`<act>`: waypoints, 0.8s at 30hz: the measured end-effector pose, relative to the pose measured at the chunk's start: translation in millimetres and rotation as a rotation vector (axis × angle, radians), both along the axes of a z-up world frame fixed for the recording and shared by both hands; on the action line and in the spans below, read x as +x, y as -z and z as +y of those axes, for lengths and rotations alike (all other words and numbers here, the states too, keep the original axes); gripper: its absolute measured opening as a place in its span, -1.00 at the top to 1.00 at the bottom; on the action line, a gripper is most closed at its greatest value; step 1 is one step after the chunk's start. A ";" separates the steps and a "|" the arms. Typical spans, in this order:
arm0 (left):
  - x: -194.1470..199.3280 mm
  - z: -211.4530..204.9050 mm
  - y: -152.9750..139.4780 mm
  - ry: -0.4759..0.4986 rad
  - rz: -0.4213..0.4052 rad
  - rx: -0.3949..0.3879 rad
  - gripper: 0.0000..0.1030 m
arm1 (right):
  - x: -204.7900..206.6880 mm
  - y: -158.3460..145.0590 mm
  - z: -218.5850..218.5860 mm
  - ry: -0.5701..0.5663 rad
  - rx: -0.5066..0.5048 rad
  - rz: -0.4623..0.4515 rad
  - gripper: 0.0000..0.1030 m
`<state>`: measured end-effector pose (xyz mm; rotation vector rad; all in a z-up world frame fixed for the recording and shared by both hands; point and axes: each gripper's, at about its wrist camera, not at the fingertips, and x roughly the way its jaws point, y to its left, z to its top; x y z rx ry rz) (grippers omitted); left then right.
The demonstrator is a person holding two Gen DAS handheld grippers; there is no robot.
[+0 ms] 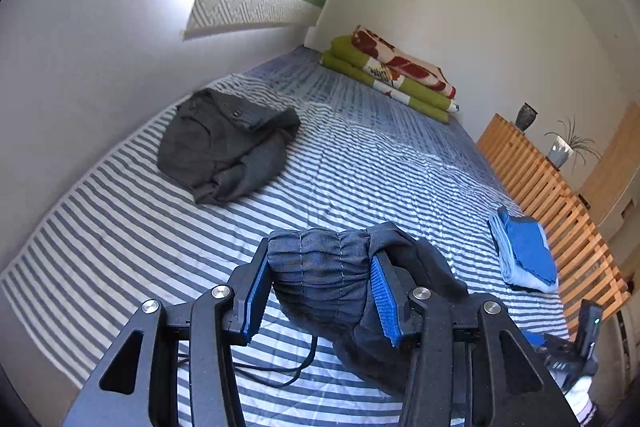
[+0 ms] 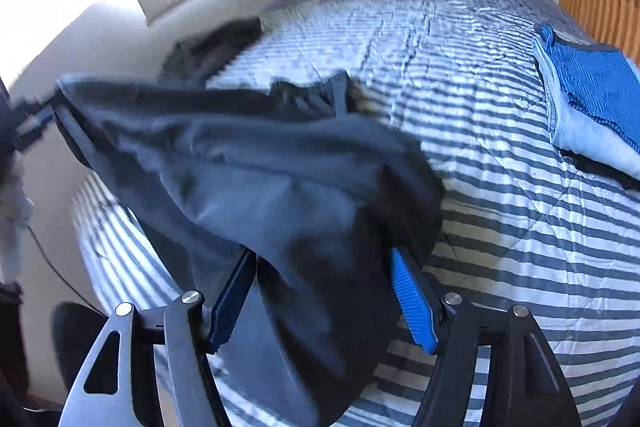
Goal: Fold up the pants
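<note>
Dark pants (image 1: 320,267) off the striped bed (image 1: 360,167), bunched, elastic waistband clenched in left gripper (image 1: 318,291), other part draped between right gripper (image 2: 324,303) pads, grasp there unclear; no fold made yet, judging early stage w/ all folding left.

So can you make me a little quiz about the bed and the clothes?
1. True or false: the left gripper grips the bunched waistband of the dark navy fabric pants.
2. What lies nearest the wooden slatted rail? A) crumpled grey garment B) folded blue clothes pile
3. What pattern covers the striped blue-and-white bedcover?

Key: 1 true; 2 B; 3 stripes.
</note>
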<state>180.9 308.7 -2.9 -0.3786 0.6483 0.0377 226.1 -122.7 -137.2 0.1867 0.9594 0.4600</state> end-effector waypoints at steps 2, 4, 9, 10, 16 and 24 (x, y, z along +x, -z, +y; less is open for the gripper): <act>-6.0 3.3 -7.4 -0.008 0.000 0.023 0.04 | 4.3 -7.6 -10.4 0.060 -0.019 -0.035 -0.26; -10.4 6.7 -13.3 -0.013 0.003 0.039 0.04 | 10.4 -6.7 -8.3 0.053 -0.058 -0.046 -0.26; -12.6 6.8 -18.2 -0.024 0.010 0.036 0.04 | 28.2 15.4 27.8 -0.080 -0.146 -0.024 -0.29; -12.0 7.0 -18.4 -0.028 0.013 0.038 0.04 | 29.3 18.3 35.1 -0.091 -0.162 -0.030 -0.29; -17.5 4.3 -44.5 -0.039 0.000 0.065 0.04 | 36.2 -5.4 37.6 -0.015 -0.112 -0.060 0.94; -57.8 -29.9 -159.4 -0.019 -0.198 0.157 0.04 | -5.5 -180.0 -15.5 0.166 -0.055 -0.386 0.96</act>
